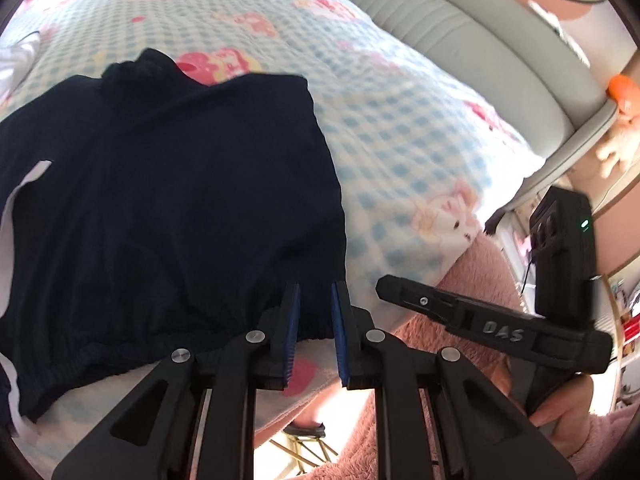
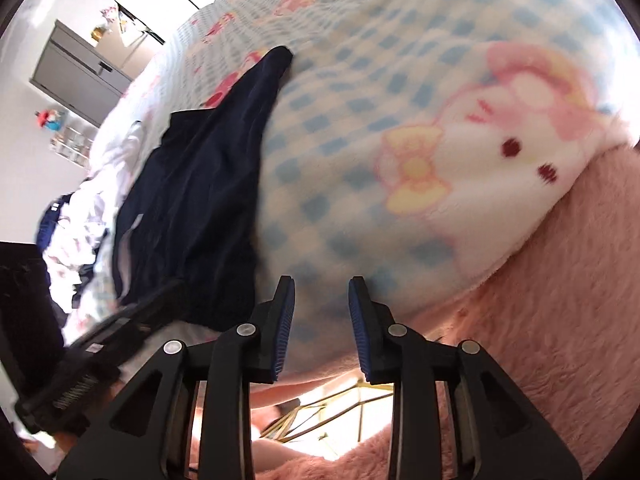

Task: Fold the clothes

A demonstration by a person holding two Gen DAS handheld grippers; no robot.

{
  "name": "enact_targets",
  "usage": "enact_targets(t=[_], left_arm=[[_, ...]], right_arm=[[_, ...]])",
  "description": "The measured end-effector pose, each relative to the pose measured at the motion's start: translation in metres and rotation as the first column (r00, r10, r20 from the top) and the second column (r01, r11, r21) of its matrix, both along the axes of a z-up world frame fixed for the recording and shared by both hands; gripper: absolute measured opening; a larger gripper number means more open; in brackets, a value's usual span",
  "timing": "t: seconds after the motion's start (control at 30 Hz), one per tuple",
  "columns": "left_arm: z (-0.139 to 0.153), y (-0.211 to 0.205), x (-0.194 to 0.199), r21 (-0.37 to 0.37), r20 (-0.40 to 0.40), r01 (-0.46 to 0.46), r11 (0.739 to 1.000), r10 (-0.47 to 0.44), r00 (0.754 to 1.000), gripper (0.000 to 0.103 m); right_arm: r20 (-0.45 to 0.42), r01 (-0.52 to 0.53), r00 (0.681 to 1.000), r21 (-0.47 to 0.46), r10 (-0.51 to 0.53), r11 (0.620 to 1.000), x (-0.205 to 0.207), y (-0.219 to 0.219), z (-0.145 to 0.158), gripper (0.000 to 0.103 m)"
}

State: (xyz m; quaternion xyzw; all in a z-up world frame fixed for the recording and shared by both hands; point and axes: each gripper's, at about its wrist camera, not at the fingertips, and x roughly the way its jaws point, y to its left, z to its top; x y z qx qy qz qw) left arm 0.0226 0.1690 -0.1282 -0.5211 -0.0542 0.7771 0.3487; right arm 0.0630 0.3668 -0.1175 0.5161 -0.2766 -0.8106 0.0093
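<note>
Your left gripper (image 1: 314, 304) has its jaws slightly parted and empty, at the lower centre of its frame, tips just over the ribbed hem of the navy sweater (image 1: 168, 200). Your right gripper (image 2: 322, 300) has its jaws somewhat wider, also empty, over the checked blanket (image 2: 360, 160) just right of the sweater's edge. The sweater lies spread on the bed, filling the left half of the left view, collar toward the top. The right gripper's body sits at lower right there, your hand (image 1: 568, 412) on it. A heap of white clothes (image 2: 92, 200) lies at the left edge of the right view.
</note>
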Motion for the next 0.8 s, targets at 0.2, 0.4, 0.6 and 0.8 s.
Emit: enact_targets(t=[0.2, 0.4, 0.6, 0.8], left_arm=[[-0.015, 0.02, 0.004, -0.092, 0.026, 0.044, 0.995, -0.042, 0.999, 0.034], [-0.016, 0.036, 0.004, -0.134, 0.011, 0.062, 0.989, -0.062, 0.998, 0.043], [0.0, 0.018, -0.005, -0.058, 0.013, -0.009, 0.998, 0.01, 1.0, 0.011], [0.056, -0.074, -0.021, 0.169, -0.016, -0.223, 0.96, 0.228, 0.973, 0.011]], right_arm=[[-0.008, 0.006, 1.0, -0.022, -0.006, 1.0, 0.008, 0.004, -0.003, 0.029], [-0.011, 0.019, 1.0, -0.032, -0.019, 0.999, 0.003, 0.001, -0.002, 0.032], [-0.027, -0.018, 0.999, -0.012, 0.018, 1.0, -0.002, -0.009, 0.008, 0.033], [-0.086, -0.169, 0.981, 0.028, 0.171, 0.985, -0.031, -0.046, 0.03, 0.04]])
